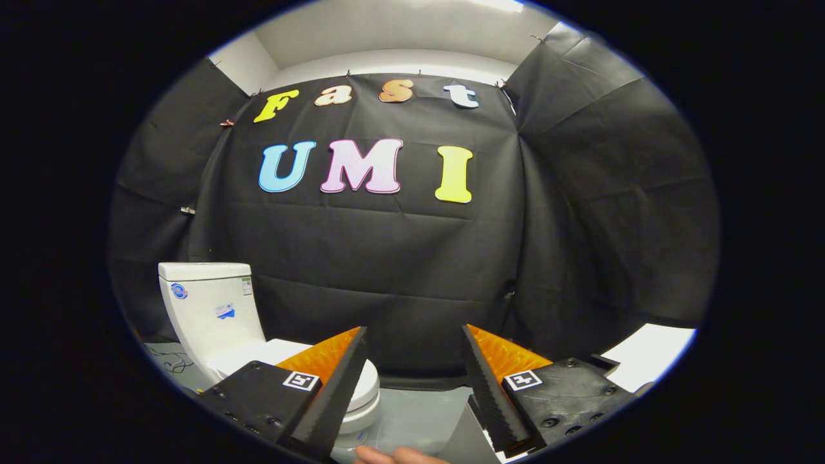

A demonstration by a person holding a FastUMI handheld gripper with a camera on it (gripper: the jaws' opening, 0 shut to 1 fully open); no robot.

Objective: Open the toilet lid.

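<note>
A white toilet (216, 316) stands on the floor ahead and to the left, its tank upright against the black cloth wall. Its lid (367, 383) lies flat and closed over the bowl, partly hidden behind my left finger (335, 386). My gripper (412, 335) is open, with a wide gap and nothing between the fingers. It hangs above and to the right of the bowl, apart from the lid. The right finger (490, 386) is over bare floor.
Black cloth walls close the booth ahead and on both sides. Grey floor (419, 412) shows between the fingers. A white panel (651, 357) sits low on the right. Cables (169, 364) lie on the floor left of the toilet. A person's hand (393, 456) shows below the fingers.
</note>
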